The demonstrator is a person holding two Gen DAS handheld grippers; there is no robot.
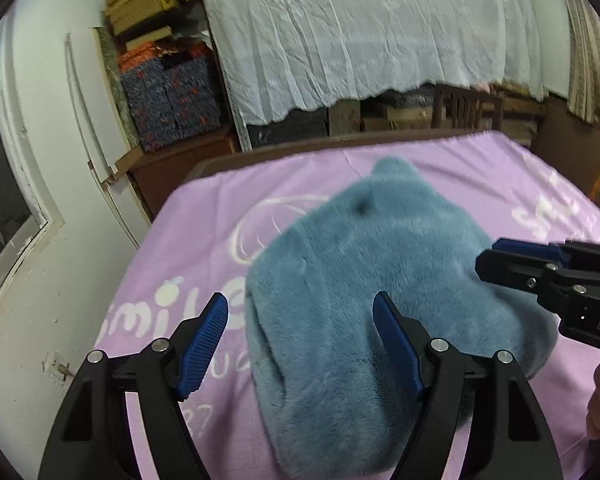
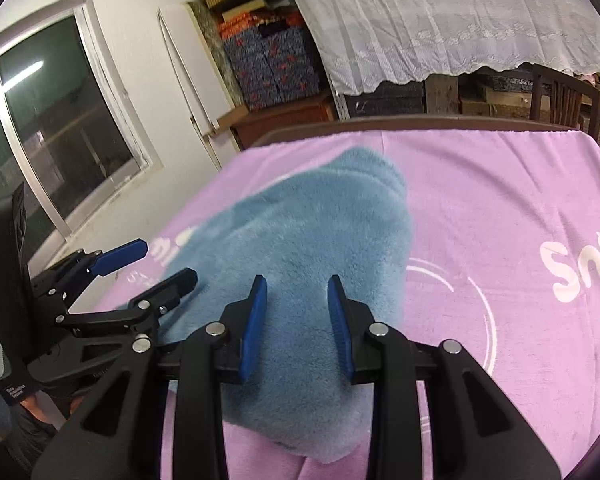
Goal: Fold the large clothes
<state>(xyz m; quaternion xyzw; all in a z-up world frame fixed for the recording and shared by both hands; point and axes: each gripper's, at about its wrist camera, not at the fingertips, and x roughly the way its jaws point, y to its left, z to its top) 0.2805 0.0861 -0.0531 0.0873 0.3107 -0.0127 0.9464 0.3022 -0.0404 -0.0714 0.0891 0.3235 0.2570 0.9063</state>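
A blue plush garment lies folded in a thick bundle on a purple blanket printed with white lettering. My left gripper hovers open over the bundle's near left part, one finger over the blanket and one over the plush, holding nothing. My right gripper is open above the bundle's near end, with no cloth pinched between its pads. Each gripper shows in the other's view: the right gripper at the bundle's right edge, the left gripper at its left edge.
The blanket covers a table with a brown wooden far edge. Behind it hang a white lace cloth, patterned storage boxes and a wooden chair. A window and a white wall are to the left.
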